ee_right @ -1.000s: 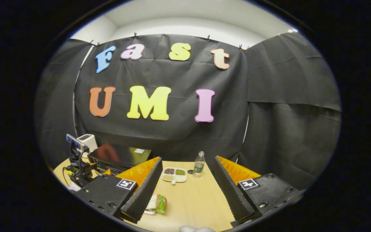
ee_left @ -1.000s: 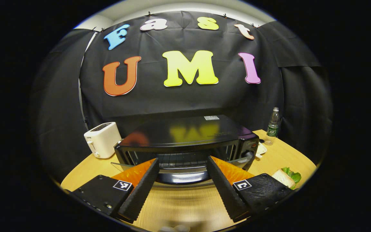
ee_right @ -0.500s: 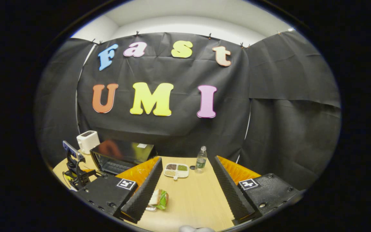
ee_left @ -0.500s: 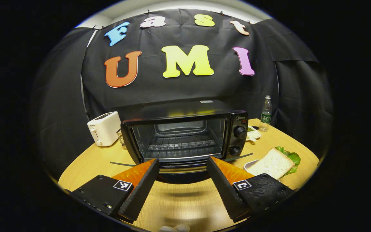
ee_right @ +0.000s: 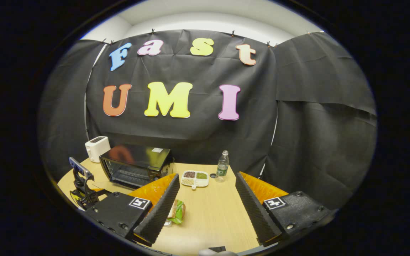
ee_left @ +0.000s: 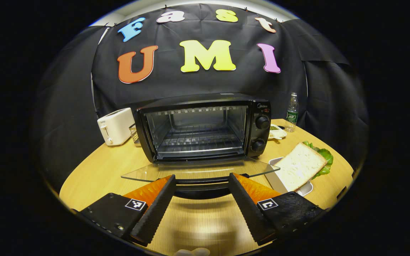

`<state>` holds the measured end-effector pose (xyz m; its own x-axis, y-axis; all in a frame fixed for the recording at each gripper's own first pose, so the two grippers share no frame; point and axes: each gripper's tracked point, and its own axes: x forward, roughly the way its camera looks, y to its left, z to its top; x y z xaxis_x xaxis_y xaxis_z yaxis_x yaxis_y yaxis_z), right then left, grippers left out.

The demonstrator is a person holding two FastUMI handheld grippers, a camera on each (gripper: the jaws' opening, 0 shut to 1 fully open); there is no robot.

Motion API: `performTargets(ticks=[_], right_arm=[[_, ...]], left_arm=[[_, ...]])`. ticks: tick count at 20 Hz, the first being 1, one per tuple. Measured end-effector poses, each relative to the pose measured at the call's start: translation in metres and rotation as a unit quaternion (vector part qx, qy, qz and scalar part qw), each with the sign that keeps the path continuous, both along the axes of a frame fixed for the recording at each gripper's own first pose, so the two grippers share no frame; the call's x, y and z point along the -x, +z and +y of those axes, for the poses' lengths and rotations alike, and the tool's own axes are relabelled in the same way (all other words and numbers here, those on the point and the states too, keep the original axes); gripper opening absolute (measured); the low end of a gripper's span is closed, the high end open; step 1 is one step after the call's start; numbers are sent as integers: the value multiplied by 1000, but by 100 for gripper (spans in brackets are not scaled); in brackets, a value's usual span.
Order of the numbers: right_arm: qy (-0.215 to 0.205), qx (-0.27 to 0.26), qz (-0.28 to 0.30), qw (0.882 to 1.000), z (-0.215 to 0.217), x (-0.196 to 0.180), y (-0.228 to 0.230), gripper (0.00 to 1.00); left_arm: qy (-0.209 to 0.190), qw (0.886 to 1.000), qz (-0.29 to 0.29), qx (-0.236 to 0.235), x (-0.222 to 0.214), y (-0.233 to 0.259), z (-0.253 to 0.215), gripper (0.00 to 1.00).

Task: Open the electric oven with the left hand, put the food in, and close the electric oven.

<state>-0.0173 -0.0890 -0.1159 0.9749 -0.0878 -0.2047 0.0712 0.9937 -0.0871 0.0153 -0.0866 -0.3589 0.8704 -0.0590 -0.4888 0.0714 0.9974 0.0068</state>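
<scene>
1. Left gripper (ee_left: 201,183) is spread wide, nothing between its fingers. It sits right in front of the electric oven (ee_left: 205,124), with the door's dark handle (ee_left: 201,185) running across the gap between the two tips. Can't really tell whether either finger actually touches that handle.
2. Right gripper (ee_right: 205,179) is spread apart too and holding nothing, hovering over the wooden table (ee_right: 215,217) well off to the oven's right side.
3. The oven itself is open. Its glass door (ee_left: 198,172) is folded down to about flat, sticking out toward the left gripper view's camera, and you can see straight in to the wire rack (ee_left: 199,140). The two knobs (ee_left: 262,122) are stacked on the panel right of the opening.
4. The food is a sandwich (ee_left: 303,165), white bread on top with green lettuce poking out the far edge. It's in a shallow white tray (ee_left: 306,188) on the table just right of the oven's lowered door, not inside the oven yet. In the right gripper view it sits just beside that gripper's left finger (ee_right: 160,209), partly hidden behind it.
5. Other stuff around the oven: white toaster (ee_left: 116,124) just to its left, a sectioned snack plate (ee_right: 195,178) behind it to the right, and a water bottle (ee_left: 291,112) a bit past that plate by the booth wall.
6. In the right gripper view the left gripper rig (ee_right: 82,185) shows in front of the oven.
</scene>
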Motion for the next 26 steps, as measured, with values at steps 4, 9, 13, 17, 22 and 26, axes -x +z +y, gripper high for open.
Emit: performTargets(ticks=[4, 9, 13, 17, 22, 26], right_arm=[[2, 3, 7, 1000, 0, 0, -7, 98], [4, 3, 17, 1000, 0, 2, -14, 98], [3, 1, 28, 1000, -2, 2, -25, 98], [15, -20, 39, 999, 0, -1, -28, 98], [37, -91, 82, 992, -4, -21, -53, 98], [72, -175, 152, 970, 6, -37, -104, 97]], left_arm=[[-1, 999, 34, -2, 12, -25, 0, 97], [5, 997, 72, 11, 20, -52, 1, 96], [-4, 998, 70, 1, 22, -54, 1, 96], [-2, 998, 58, -6, 21, -40, 11, 96], [-15, 999, 12, -27, 24, 9, 23, 96], [-10, 999, -30, -30, 31, 63, 35, 96]])
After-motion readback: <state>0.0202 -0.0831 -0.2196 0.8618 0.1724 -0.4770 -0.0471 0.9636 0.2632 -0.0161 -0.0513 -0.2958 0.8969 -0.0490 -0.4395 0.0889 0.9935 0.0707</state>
